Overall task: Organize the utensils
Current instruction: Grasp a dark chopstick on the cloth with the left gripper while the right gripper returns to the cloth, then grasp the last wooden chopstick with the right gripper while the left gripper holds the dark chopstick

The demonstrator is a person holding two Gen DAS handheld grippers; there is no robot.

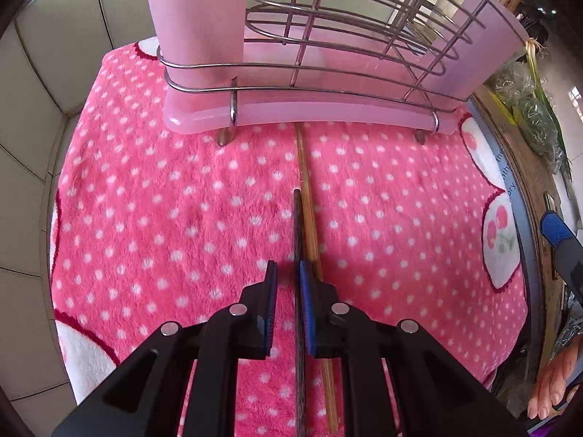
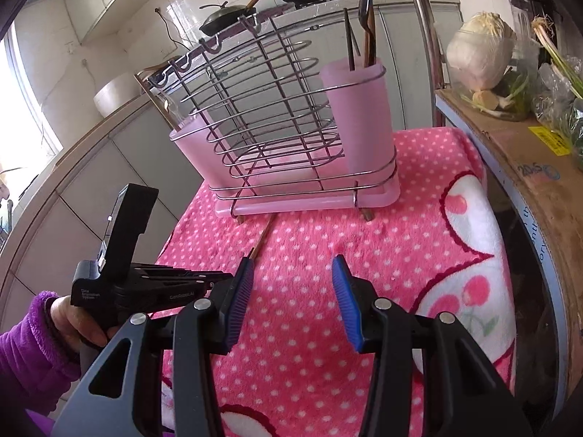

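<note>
Between the fingers of the left gripper (image 1: 288,273), a dark chopstick (image 1: 298,225) runs straight toward twelve o'clock over the pink polka-dot towel (image 1: 164,200); it lies against the blue pad of the finger on the three o'clock side, while a gap shows on the nine o'clock side, so the claw stands partly released and is not clenched on it. Just beside the dark one, at its three o'clock, a bamboo chopstick (image 1: 306,182) lies flat on the towel, its far end reaching under the front edge of the pink-and-wire utensil rack (image 1: 298,83) at twelve o'clock. From the right wrist view, the rack's pink cup (image 2: 359,116) at its one o'clock corner holds dark chopsticks (image 2: 349,42) and a dark spoon (image 2: 365,3), all standing upright. The right gripper (image 2: 291,291) hangs above the towel with its blue pads spread wide, grasping nothing, well apart from the rack. At its nine o'clock the left gripper's body shows, held by a hand (image 2: 78,322) in a purple sleeve. At two o'clock a wrapped cabbage (image 2: 481,51) sits on a cardboard box (image 2: 510,145), and pans (image 2: 226,16) rest on a counter beyond the rack.
</note>
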